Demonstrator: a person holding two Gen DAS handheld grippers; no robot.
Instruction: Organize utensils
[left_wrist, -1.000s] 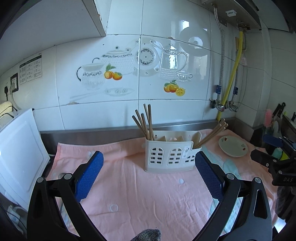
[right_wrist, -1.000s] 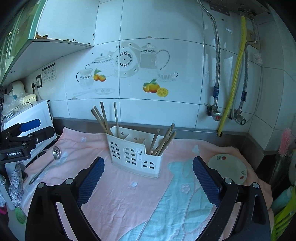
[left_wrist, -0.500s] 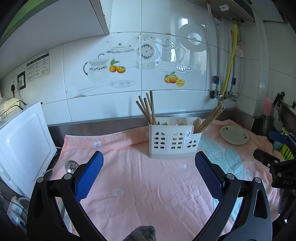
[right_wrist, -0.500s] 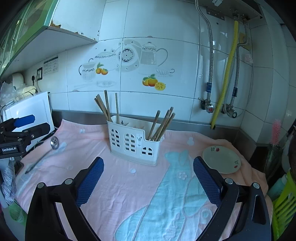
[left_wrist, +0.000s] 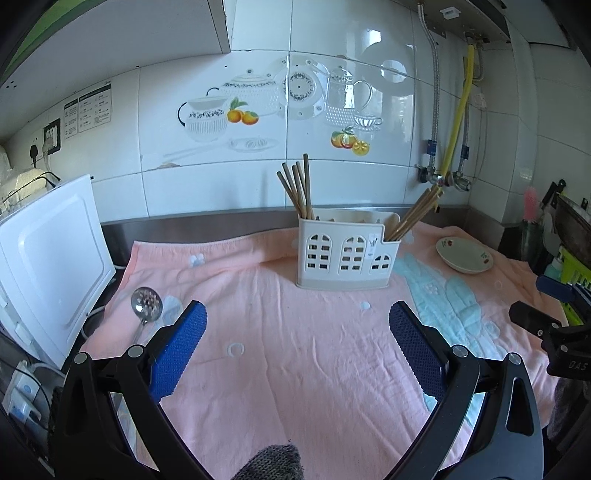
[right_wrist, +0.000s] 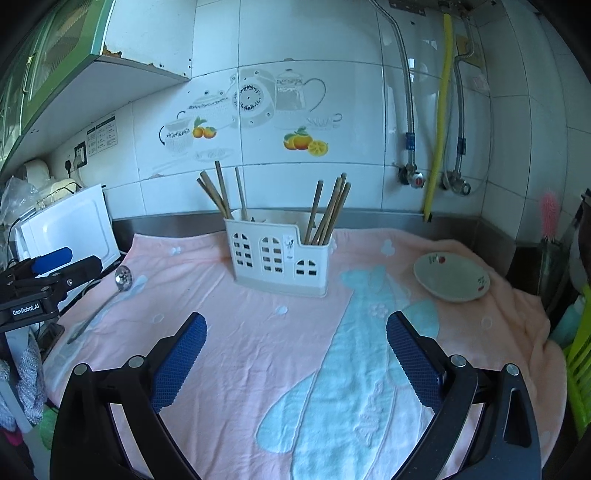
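Lying beside microwave (left_wrist: 44, 258): slotted spoon (left_wrist: 146, 303); saucer (left_wrist: 464, 256) right of caddy (left_wrist: 347, 254).

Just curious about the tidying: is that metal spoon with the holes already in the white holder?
No, the slotted spoon lies on the pink towel, well left of the white holder.
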